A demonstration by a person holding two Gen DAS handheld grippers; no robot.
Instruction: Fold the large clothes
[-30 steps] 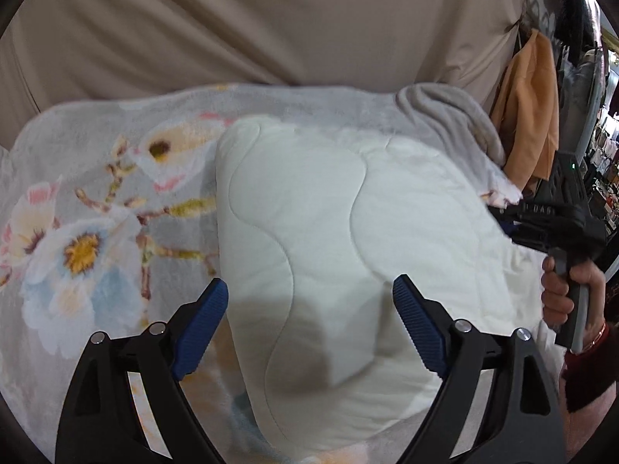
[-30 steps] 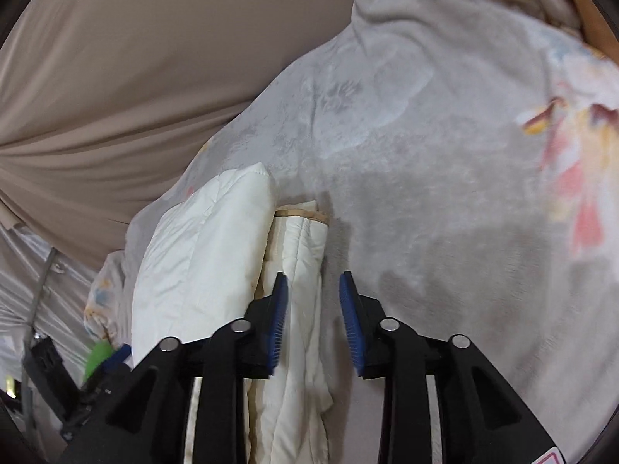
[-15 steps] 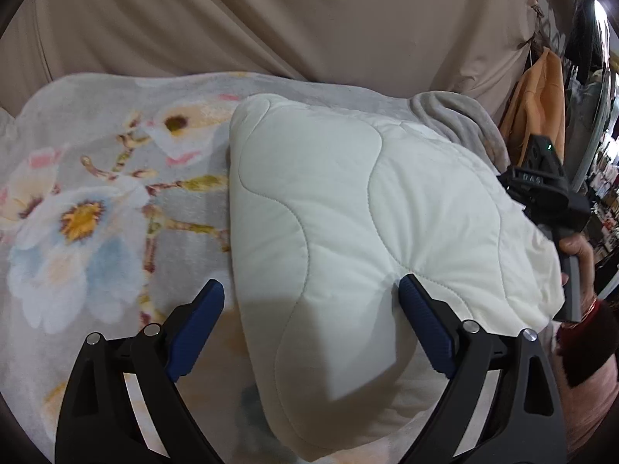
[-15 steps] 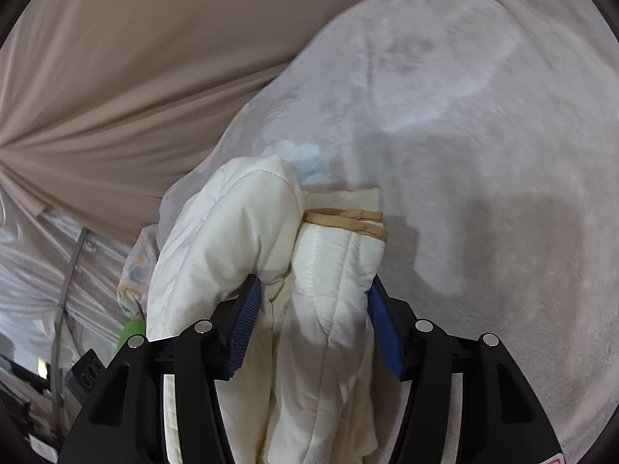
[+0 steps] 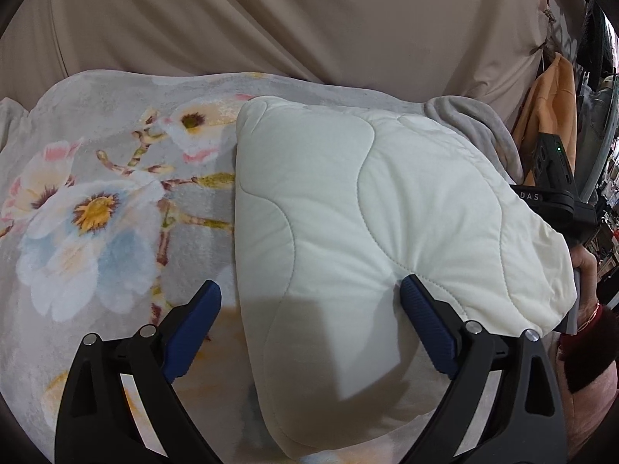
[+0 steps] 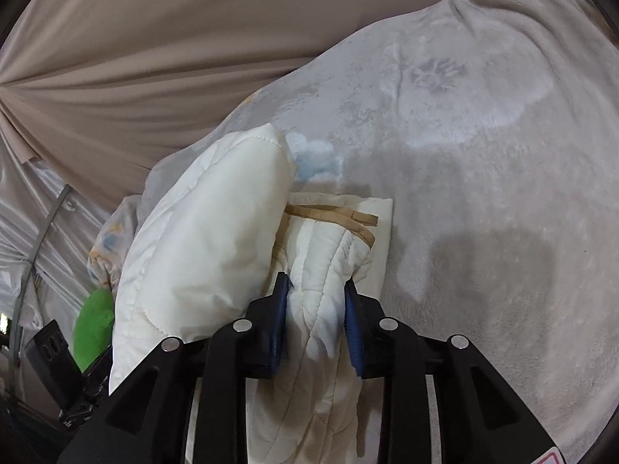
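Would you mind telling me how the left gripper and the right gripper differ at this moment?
The left gripper stands wide open, its pads pressing nothing; the right gripper is narrow, its jaws having just closed on a bunched edge of the white quilted garment. The left gripper hovers over the garment's broad, smooth top; the right gripper sits at its layered side, near the tan trim. Both have black arms with blue pads and work above the floral blanket.

The quilted garment [image 6: 201, 263] hides most of the green object [image 6: 93, 324].

Left claw [image 5: 309, 324]: black arms, ribbed blue pads, silver pins; dark red cuff [image 5: 588, 352].
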